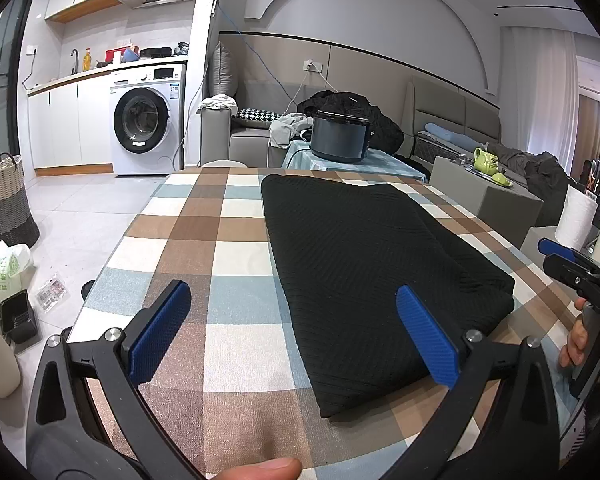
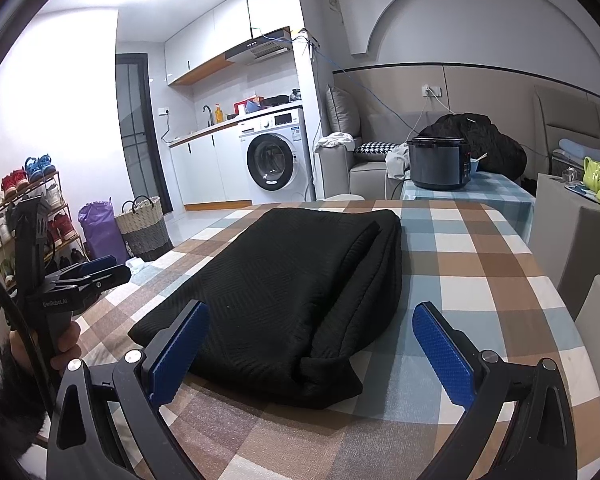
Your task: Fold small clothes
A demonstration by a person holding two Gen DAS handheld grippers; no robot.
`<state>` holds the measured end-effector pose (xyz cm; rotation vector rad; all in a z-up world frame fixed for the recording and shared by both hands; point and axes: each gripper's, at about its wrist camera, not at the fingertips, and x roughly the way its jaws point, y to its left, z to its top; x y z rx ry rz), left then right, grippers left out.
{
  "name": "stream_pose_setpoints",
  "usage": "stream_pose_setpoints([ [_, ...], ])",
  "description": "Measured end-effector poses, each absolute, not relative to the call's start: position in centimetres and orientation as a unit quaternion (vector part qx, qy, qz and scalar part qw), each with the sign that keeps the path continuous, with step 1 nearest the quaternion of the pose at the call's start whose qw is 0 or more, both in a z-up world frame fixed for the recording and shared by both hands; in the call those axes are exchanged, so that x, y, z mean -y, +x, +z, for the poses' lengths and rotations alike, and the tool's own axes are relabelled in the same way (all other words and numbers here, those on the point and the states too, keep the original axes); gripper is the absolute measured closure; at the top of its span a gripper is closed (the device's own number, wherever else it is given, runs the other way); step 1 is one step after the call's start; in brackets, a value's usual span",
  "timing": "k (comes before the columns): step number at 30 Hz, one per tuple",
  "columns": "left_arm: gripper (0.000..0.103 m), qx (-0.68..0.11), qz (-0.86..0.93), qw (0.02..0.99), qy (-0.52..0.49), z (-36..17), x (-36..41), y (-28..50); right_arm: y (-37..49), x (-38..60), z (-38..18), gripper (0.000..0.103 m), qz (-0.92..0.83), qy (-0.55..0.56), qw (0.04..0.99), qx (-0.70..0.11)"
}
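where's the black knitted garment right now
The folded black knitted garment lies on the checked tablecloth, ahead of both open tools, short of the dark rice cooker.

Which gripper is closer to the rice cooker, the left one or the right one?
About equal; I cannot tell. The cooker stands on a second table beyond the checked table. Left gripper and right gripper both hover open at the near end, the black garment between them and it.

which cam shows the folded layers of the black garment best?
Right wrist: the black garment shows its stacked fold edges along the right side and near corner. Left wrist shows mostly the flat top, with one fold step on its right side.
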<state>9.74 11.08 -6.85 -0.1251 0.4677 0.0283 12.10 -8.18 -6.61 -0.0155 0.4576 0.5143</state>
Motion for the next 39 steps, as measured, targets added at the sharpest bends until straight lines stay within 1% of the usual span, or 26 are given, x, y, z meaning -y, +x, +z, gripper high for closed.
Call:
stream_pose_setpoints([
  [39,0.0,-0.231,0.014,0.971,-0.062,-6.89,-11.08,9.75,12.05,8.22,-6.56,0.0,0.251,-0.006,0.941,-0.225],
])
